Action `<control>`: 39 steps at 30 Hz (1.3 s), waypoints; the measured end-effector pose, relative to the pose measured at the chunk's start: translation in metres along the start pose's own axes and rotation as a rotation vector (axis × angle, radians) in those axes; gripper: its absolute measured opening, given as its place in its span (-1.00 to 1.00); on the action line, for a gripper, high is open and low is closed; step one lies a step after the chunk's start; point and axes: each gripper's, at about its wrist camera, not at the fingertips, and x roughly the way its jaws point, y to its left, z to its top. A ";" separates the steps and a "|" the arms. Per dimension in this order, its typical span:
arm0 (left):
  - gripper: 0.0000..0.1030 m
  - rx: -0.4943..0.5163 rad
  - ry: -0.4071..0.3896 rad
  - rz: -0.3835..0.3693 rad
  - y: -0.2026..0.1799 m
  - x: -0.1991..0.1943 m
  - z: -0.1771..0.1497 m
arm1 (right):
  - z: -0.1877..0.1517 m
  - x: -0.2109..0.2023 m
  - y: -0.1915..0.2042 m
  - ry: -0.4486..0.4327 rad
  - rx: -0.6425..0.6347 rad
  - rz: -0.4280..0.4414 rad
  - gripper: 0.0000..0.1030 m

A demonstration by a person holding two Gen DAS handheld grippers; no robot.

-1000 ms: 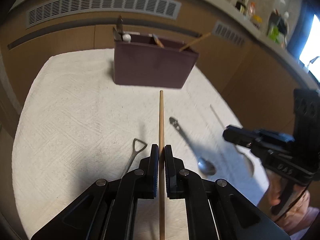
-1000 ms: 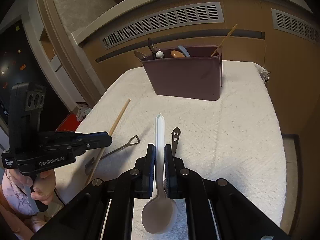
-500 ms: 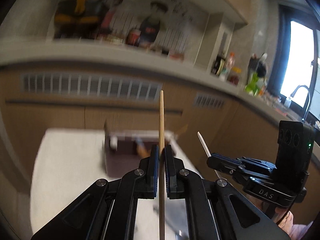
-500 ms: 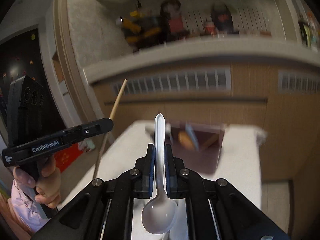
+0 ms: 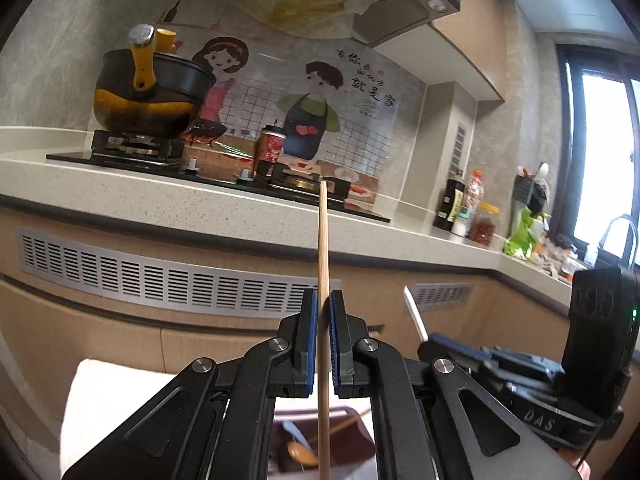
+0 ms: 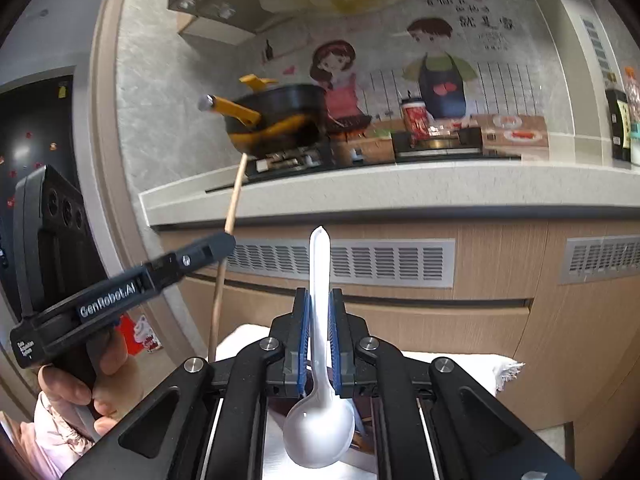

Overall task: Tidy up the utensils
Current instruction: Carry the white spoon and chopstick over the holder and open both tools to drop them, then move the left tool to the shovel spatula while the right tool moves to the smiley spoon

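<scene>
My left gripper (image 5: pixel 323 300) is shut on a wooden chopstick (image 5: pixel 323 256) that stands upright, its lower end over the dark red utensil holder (image 5: pixel 362 436) seen low between the arms. A wooden spoon and a blue utensil show inside the holder. My right gripper (image 6: pixel 319 298) is shut on a white plastic spoon (image 6: pixel 319 380), handle up, bowl down near the camera. The right gripper (image 5: pixel 436 340) with the spoon handle (image 5: pixel 414 312) shows at the right of the left wrist view. The left gripper (image 6: pixel 212 246) and chopstick (image 6: pixel 226 240) show at the left of the right wrist view.
A white towel (image 5: pixel 104 396) covers the table below; its edge also shows in the right wrist view (image 6: pixel 472 364). Behind is a kitchen counter (image 5: pixel 160 192) with a stove, a black and yellow pot (image 5: pixel 148 92), bottles and a sink tap at far right.
Both grippers have lifted and tilted up from the table with their utensils. The view went from the towel and loose spoons to the counter; the holder is now directly below.
</scene>
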 end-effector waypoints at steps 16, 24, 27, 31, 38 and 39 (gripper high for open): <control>-0.89 0.017 -0.003 0.103 0.031 0.076 -0.063 | -0.042 0.076 -0.040 0.125 0.061 -0.001 -0.84; -0.83 -0.015 0.104 0.113 0.044 0.086 -0.094 | -0.070 0.098 -0.040 0.198 0.036 -0.002 -0.71; -0.59 -0.016 0.182 0.129 0.049 0.084 -0.106 | -0.082 0.093 -0.038 0.222 0.022 -0.028 -0.24; -0.43 -0.071 0.244 0.154 0.058 0.063 -0.111 | -0.094 0.073 -0.036 0.231 0.008 -0.092 -0.09; -0.06 -0.033 0.303 0.220 0.052 0.001 -0.130 | -0.117 0.024 -0.024 0.219 0.009 -0.167 0.68; -0.04 -0.028 0.313 0.224 0.051 -0.009 -0.135 | -0.119 0.019 -0.022 0.216 0.013 -0.166 0.72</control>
